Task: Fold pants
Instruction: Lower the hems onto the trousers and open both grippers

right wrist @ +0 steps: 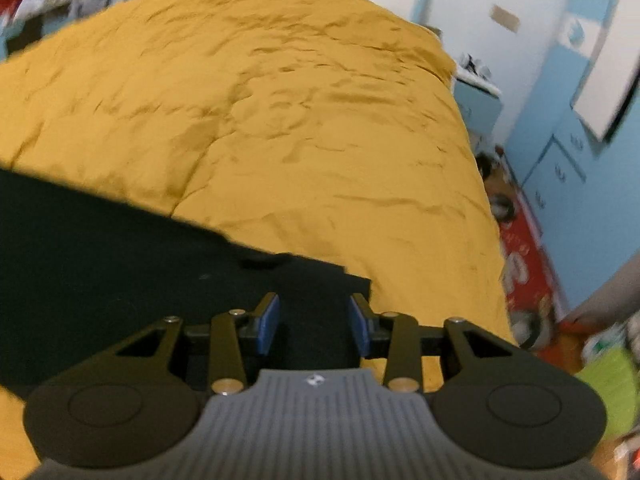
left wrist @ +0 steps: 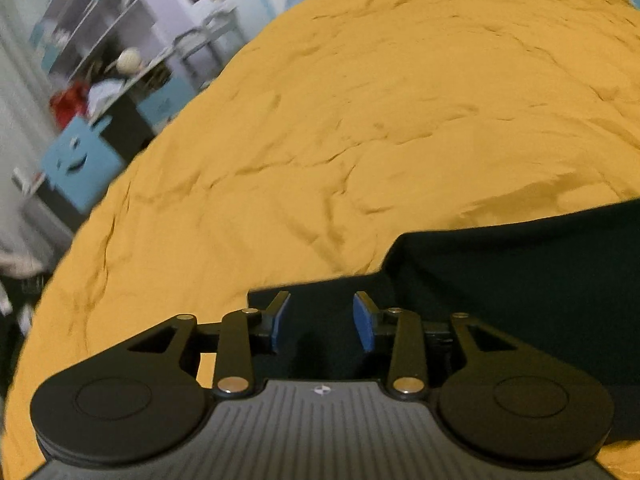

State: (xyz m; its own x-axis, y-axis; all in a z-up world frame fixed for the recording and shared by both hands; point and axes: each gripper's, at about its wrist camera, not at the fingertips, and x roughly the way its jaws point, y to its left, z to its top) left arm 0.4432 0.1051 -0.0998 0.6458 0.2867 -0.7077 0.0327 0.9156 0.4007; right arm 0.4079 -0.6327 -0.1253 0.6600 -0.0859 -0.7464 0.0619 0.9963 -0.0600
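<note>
Dark pants (left wrist: 500, 280) lie flat on a mustard-yellow bedspread (left wrist: 360, 120). In the left wrist view they fill the lower right, and my left gripper (left wrist: 322, 312) hovers over their left corner, open, blue pads (left wrist: 280, 320) apart with only flat cloth below. In the right wrist view the same pants (right wrist: 120, 264) spread across the lower left. My right gripper (right wrist: 314, 316) stands open above their right corner; nothing is pinched between its blue pads (right wrist: 269, 322).
The yellow bedspread (right wrist: 300, 120) stretches far ahead of both grippers. Left of the bed stand shelves and a blue box with a smiley face (left wrist: 80, 156). Right of the bed are blue cabinets (right wrist: 568, 168), a red box (right wrist: 524, 264) and floor clutter.
</note>
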